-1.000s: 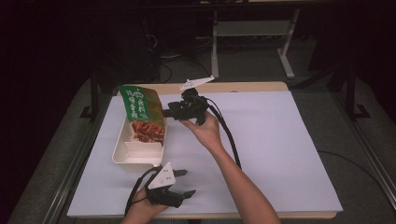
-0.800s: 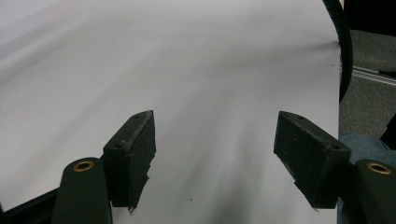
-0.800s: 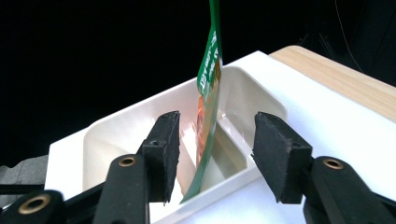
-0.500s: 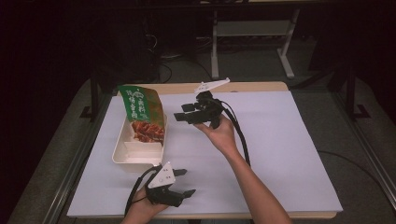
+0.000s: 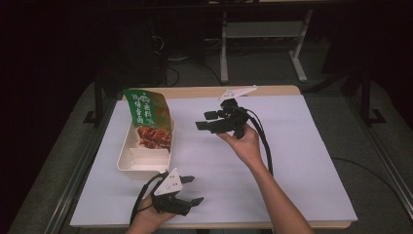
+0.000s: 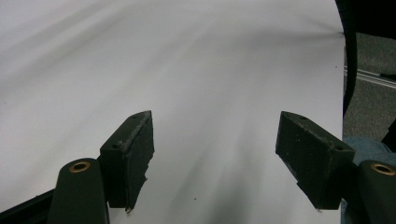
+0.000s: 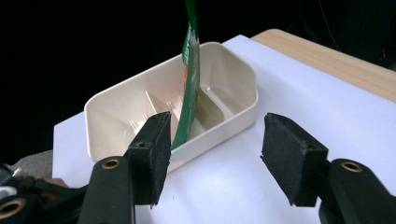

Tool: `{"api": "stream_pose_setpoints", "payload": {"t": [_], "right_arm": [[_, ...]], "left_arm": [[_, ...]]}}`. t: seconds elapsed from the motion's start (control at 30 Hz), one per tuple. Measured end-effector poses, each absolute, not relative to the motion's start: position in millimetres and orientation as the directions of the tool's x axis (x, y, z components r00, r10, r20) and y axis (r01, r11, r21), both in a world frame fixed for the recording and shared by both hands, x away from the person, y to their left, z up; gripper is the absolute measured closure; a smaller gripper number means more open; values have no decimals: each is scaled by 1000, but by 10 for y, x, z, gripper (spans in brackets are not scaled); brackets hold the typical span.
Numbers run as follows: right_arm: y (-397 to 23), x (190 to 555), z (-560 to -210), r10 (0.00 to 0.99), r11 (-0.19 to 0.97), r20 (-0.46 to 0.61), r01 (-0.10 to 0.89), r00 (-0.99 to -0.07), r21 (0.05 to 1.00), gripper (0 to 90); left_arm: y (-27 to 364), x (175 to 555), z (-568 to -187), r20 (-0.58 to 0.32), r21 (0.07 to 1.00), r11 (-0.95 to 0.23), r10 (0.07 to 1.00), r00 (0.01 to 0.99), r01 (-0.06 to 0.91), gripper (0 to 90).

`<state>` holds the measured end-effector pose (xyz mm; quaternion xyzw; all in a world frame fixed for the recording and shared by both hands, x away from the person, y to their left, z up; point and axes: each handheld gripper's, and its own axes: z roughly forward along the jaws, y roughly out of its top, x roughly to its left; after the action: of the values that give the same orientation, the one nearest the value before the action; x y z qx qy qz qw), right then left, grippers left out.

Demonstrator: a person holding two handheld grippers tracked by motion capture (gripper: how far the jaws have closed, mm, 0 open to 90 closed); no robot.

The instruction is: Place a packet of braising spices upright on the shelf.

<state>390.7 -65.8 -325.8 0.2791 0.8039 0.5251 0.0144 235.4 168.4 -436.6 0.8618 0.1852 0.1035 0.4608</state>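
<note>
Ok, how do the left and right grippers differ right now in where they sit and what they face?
The left gripper sits low at the table's near edge, facing bare white sheet; the right gripper is held up mid-table, pointing at the cream tray with the green packet standing in it. Both have open, empty jaws.

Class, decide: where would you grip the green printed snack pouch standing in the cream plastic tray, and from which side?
Probably its free upper edge: the green printed snack pouch stands tilted in the cream plastic tray, thin and flat, so close the jaws across its faces from the open right gripper side.
</note>
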Motion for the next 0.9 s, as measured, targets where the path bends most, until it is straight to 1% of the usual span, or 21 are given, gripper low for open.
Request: {"api": "stream_pose_setpoints", "payload": {"t": [0.67,0.9], "right_arm": [[-1065,3738,-3346,494,287,283,462,-822,840,383],[-1186,3667,-3406,504,278,289,470,-814,838,385]], "left_arm": [[1677,2361,-4368,10,830,-510,416,909,224,269],[1684,2368,-4362,11,830,-511,418,908,225,269]]}}
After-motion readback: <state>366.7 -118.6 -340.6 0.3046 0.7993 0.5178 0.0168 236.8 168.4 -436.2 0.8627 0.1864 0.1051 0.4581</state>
